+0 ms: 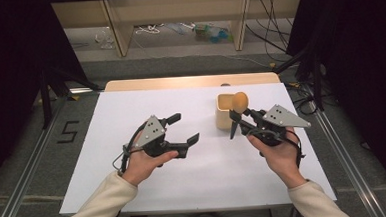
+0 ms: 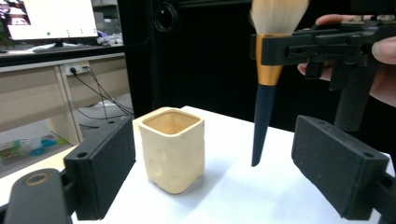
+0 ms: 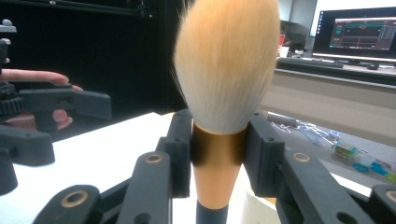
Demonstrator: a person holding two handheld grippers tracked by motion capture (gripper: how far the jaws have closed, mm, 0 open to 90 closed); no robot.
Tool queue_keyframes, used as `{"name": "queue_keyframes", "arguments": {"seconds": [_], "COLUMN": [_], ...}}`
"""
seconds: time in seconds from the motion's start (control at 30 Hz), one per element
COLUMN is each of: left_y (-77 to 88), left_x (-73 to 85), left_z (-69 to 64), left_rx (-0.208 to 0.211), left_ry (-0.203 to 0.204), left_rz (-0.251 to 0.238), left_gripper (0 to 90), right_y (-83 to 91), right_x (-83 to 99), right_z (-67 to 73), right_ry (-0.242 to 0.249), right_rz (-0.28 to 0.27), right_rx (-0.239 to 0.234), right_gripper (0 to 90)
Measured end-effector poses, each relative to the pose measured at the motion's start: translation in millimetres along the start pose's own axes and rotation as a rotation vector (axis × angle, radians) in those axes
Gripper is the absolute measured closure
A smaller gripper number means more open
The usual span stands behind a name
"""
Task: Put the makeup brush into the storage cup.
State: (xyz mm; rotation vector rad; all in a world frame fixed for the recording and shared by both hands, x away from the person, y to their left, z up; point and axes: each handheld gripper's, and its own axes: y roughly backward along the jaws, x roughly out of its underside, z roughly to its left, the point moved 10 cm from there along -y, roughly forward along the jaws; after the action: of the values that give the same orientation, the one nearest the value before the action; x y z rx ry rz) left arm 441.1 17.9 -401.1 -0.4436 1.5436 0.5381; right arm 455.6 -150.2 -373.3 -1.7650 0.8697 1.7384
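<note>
A makeup brush (image 1: 239,103) with a pale orange bristle head, copper ferrule and dark handle stands upright in the air, bristles up. My right gripper (image 1: 241,119) is shut on its ferrule, which the right gripper view shows with the brush (image 3: 224,70) between the jaws of the right gripper (image 3: 218,149). A cream square cup (image 1: 224,112) stands on the table just left of the brush, its mouth open and bare inside (image 2: 172,149). The brush (image 2: 266,93) hangs to the right of the cup, handle tip above the table. My left gripper (image 1: 186,128) is open, empty, aimed at the cup (image 2: 219,172).
A white sheet (image 1: 135,181) covers the table, whose wooden far edge (image 1: 189,81) lies behind the cup. Black curtains flank both sides. Wooden desk legs and cables stand on the floor beyond. The left gripper (image 3: 51,123) shows at the left of the right gripper view.
</note>
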Motion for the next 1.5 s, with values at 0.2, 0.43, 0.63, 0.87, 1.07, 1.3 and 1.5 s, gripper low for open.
{"name": "queue_keyframes", "arguments": {"seconds": [0.2,0.43,0.63,0.87,1.07,1.3,1.5], "left_y": [16.0,40.1,62.3,85.5,100.5,112.0,117.9], "left_x": [-0.3,3.3,4.5,8.6,14.1,22.6,21.6], "left_z": [10.9,26.4,40.8,54.1,63.8,69.2,73.9], "left_rx": [-0.030,-0.063,-0.104,-0.139,-0.161,-0.169,-0.178], "left_ry": [-0.003,-0.012,-0.009,-0.048,-0.048,-0.036,-0.031], "left_rz": [-0.004,-0.004,-0.013,-0.012,-0.003,-0.003,-0.027], "left_gripper": [13.6,14.0,14.5,15.4,15.2,15.0,14.6], "right_y": [0.6,2.6,2.8,2.4,1.2,-2.3,-3.9], "right_x": [-0.9,-3.6,-5.4,-6.5,-11.3,-12.9,-18.2], "right_z": [-1.4,-4.9,-7.4,-8.8,-12.2,-17.0,-23.0], "right_ry": [-0.003,-0.006,-0.002,-0.021,-0.014,-0.008,-0.009], "right_rz": [-0.003,-0.009,-0.012,-0.002,-0.022,-0.021,-0.038], "right_rx": [0.006,0.013,0.021,0.022,0.032,0.039,0.055], "right_gripper": [66.7,66.8,66.7,66.7,66.7,66.7,66.8]}}
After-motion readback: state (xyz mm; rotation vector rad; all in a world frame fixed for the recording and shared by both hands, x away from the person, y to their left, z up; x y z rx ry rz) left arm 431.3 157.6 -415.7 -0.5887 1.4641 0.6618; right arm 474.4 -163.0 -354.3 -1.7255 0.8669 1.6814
